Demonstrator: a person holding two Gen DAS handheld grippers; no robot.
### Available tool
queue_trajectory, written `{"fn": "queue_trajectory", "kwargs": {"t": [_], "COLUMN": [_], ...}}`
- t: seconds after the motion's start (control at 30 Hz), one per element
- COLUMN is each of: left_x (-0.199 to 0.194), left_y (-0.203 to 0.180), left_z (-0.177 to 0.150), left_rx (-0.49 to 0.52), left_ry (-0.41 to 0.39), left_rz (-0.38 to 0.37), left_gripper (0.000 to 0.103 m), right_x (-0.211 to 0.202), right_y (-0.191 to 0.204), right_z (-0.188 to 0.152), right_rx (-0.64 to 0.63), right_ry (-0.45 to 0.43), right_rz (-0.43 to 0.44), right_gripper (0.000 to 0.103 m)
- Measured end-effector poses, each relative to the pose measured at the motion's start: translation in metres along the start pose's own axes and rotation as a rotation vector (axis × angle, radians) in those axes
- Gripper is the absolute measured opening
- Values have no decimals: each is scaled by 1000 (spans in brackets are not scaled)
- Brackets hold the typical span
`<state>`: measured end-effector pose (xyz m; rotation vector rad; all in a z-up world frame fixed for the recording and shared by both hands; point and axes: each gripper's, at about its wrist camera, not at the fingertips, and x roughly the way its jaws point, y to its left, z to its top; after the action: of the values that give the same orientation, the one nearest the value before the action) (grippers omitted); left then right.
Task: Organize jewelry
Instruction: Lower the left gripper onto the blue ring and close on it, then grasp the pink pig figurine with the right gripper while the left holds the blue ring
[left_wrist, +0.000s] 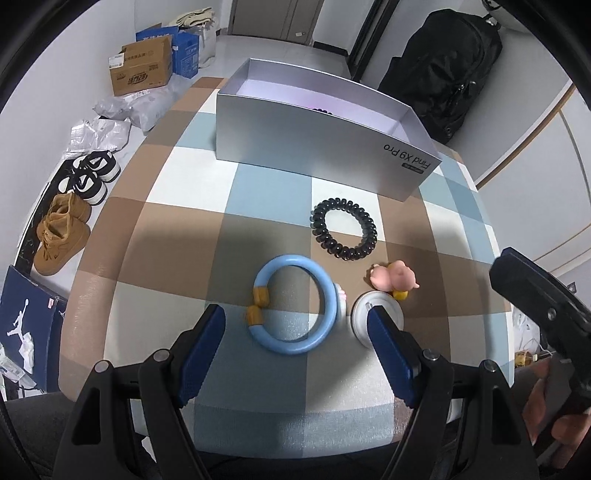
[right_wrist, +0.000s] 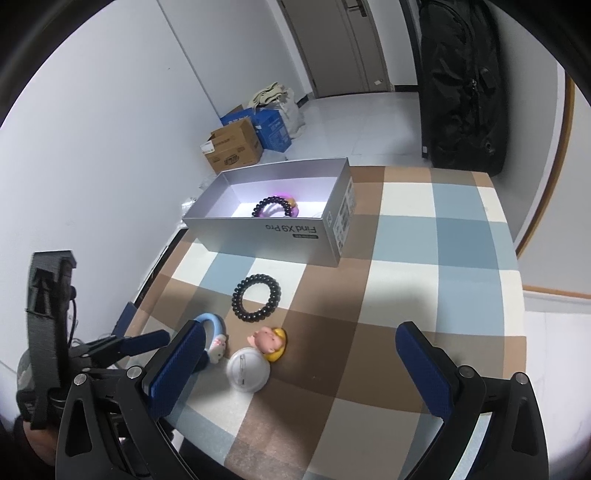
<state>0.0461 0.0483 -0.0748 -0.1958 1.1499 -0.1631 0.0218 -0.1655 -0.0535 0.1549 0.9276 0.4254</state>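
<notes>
A light blue bangle with amber ends lies flat on the checked tablecloth. My left gripper hovers over it, open, one finger on each side, pads apart from it. Beside the bangle sit a white round badge and a pink doll charm. A black coil hair tie lies further back. The silver box stands open behind it; a dark bead bracelet and a purple piece lie inside. My right gripper is open over the cloth, holding nothing.
The table's edge drops off at the left to a floor with shoes, cardboard boxes and plastic bags. A black bag stands behind the table. A hand holds the right gripper's handle at the lower right.
</notes>
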Motion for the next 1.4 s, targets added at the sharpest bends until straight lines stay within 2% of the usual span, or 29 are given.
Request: {"fn": "queue_trajectory", "kwargs": {"t": [0.43, 0.47, 0.53, 0.73, 1.07, 1.23, 1.4], "left_x": [6, 6, 6, 6, 6, 1, -10], "left_y": [-4, -6, -9, -13, -3, 9, 20], "left_z": [6, 5, 5, 3, 10, 12, 18], "left_rx": [-11, -7, 14, 47, -10, -85, -162], "left_ry": [0, 0, 0, 0, 20, 29, -3], "left_rz": [49, 59, 78, 88, 28, -52, -138], "left_gripper": [75, 72, 55, 55, 54, 54, 54], "right_x": [-3, -4, -4, -5, -1, 3, 7], "right_y": [-6, -7, -7, -8, -6, -8, -8], "right_z": [-1, -1, -1, -2, -4, -6, -8], "right_rx": [22, 24, 23, 26, 17, 23, 38], "right_ry": [2, 2, 2, 5, 16, 37, 55], "right_rz": [-6, -6, -8, -7, -11, -25, 5], "right_gripper": [103, 103, 103, 103, 103, 103, 103]}}
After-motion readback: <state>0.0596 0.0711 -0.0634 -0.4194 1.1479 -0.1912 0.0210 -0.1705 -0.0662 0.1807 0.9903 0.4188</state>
